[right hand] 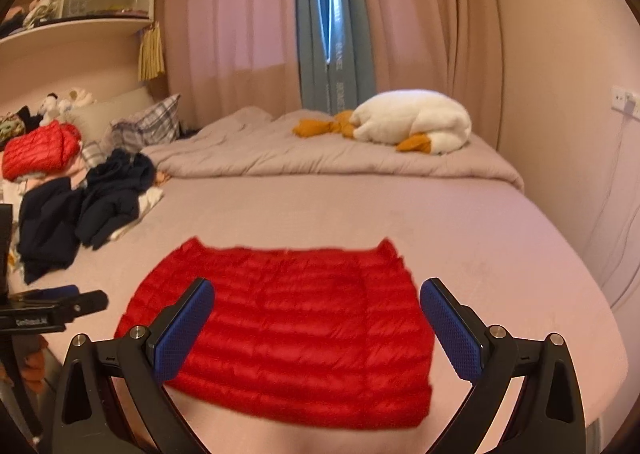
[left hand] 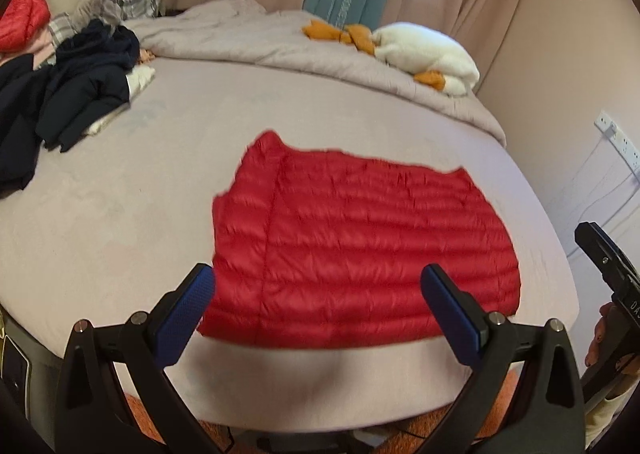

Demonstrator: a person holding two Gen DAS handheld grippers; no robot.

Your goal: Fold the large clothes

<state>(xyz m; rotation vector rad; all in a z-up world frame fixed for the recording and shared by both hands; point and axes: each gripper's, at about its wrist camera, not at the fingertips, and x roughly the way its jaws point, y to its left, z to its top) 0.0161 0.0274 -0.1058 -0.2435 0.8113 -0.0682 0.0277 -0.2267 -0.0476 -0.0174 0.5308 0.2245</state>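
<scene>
Hovering with both sets of jaws spread wide and empty, leaving red down jacket (left hand: pixel 360 246) lying flat on bed (left hand: pixel 120 182), dark clothes (left hand: pixel 72 102) at ten o'clock.

Red quilted jacket (left hand: pixel 360 246); pinkish-beige sheet (left hand: pixel 120 190); navy clothes (left hand: pixel 80 94); plaid pillow (right hand: pixel 152 122); blue claw pads (right hand: pixel 184 330).

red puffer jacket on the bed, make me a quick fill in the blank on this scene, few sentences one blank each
1. The quilted jacket lying flat on the bed is ____ in colour.
2. The pads of the left hand-held gripper are ____ in colour.
3. Both the left and the right hand-held gripper stand ____, holding nothing.
4. The white plush toy has ____ feet.

Missing words: red; blue; open; orange
</scene>
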